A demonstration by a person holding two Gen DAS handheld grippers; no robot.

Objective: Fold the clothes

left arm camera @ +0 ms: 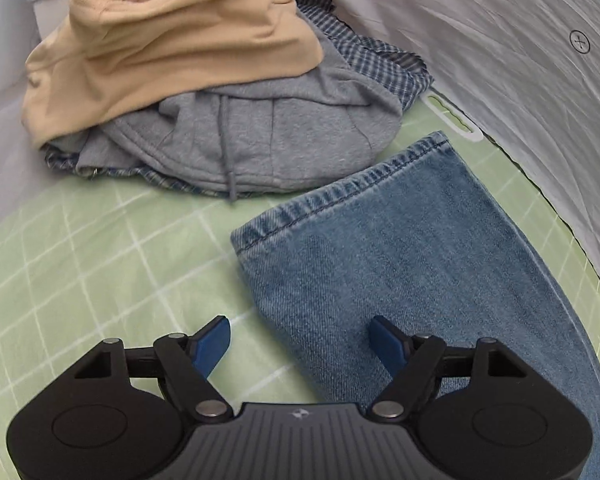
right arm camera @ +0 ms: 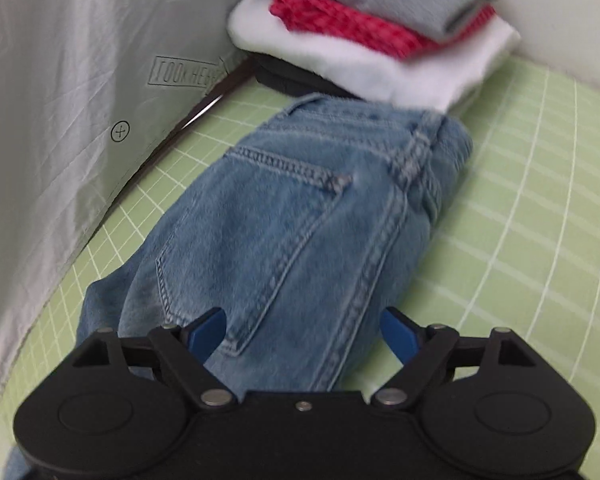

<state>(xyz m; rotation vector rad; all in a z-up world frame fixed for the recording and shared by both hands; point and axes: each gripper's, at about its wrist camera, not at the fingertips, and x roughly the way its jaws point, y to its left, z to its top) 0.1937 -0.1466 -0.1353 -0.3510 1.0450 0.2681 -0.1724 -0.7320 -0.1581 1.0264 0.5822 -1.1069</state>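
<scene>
Blue jeans lie flat on the green grid mat. In the left wrist view their hemmed leg end (left arm camera: 400, 240) stretches away from my left gripper (left arm camera: 300, 340), which stands open above the leg's left edge, one blue pad over the mat and one over the denim. The right wrist view shows the waist and back pocket (right arm camera: 300, 208) of the jeans. My right gripper (right arm camera: 302, 332) is open over the denim near the pocket's lower corner, its blue pads not pressing the cloth.
An unfolded heap sits beyond the leg: a beige garment (left arm camera: 172, 40) on a grey hoodie (left arm camera: 260, 140) and a blue checked shirt (left arm camera: 384, 68). A folded stack of grey, red and white cloth (right arm camera: 380, 40) lies past the waist. A white backdrop (left arm camera: 500, 60) borders the mat (left arm camera: 80, 260).
</scene>
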